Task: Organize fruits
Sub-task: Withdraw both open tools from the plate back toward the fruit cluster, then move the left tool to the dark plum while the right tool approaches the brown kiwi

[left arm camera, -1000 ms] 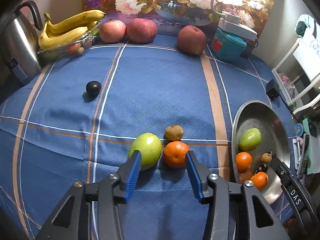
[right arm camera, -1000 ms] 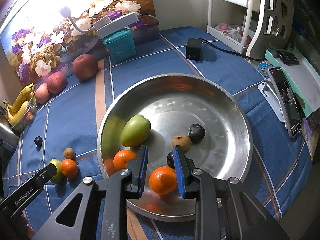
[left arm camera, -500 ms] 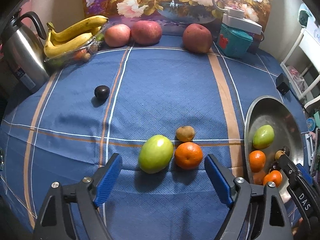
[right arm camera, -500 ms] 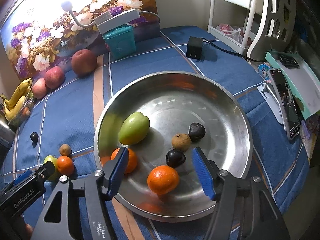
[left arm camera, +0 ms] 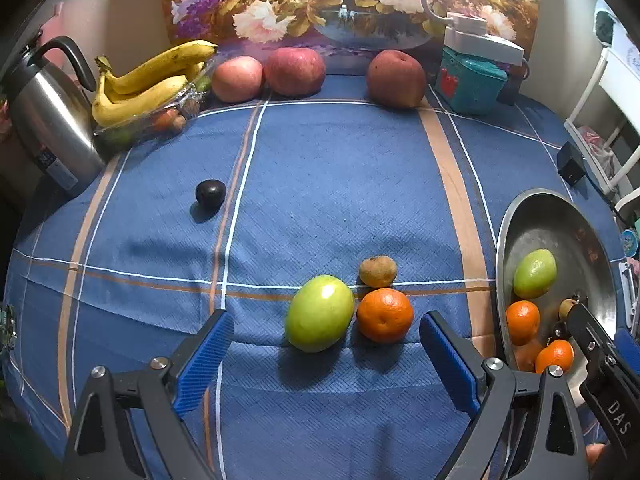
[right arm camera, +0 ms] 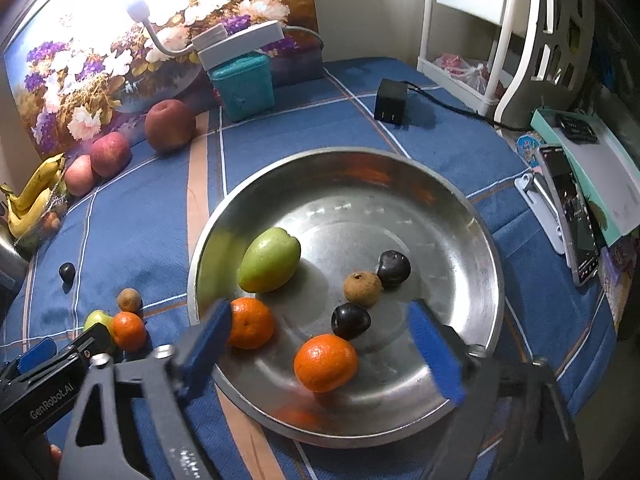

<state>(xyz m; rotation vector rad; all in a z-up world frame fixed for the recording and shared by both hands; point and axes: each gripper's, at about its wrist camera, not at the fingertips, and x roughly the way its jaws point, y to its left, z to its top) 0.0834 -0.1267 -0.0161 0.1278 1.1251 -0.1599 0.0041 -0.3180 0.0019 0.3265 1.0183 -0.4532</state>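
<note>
My left gripper (left arm camera: 326, 360) is open and empty, just short of a green fruit (left arm camera: 320, 313) and an orange (left arm camera: 384, 315) on the blue cloth; a small brown fruit (left arm camera: 378, 271) lies behind them. A dark plum (left arm camera: 210, 194) lies apart at the left. My right gripper (right arm camera: 328, 356) is open over the near rim of the steel bowl (right arm camera: 452, 216). An orange (right arm camera: 325, 362) lies loose between its fingers. The bowl also holds a green fruit (right arm camera: 270, 259), a second orange (right arm camera: 250, 323), two dark plums (right arm camera: 350, 321) and a brown fruit (right arm camera: 363, 288).
Bananas (left arm camera: 148, 80) in a clear tray, a steel kettle (left arm camera: 48, 120), three red apples (left arm camera: 295, 72) and a teal box (left arm camera: 470, 80) line the back. A black charger (right arm camera: 391, 102), a phone (right arm camera: 570, 208) and a white rack (right arm camera: 480, 40) stand to the right.
Both grippers have opened wide. The right one has let go of the orange, which now lies in the bowl. The left one has drawn back from the green fruit and orange.
</note>
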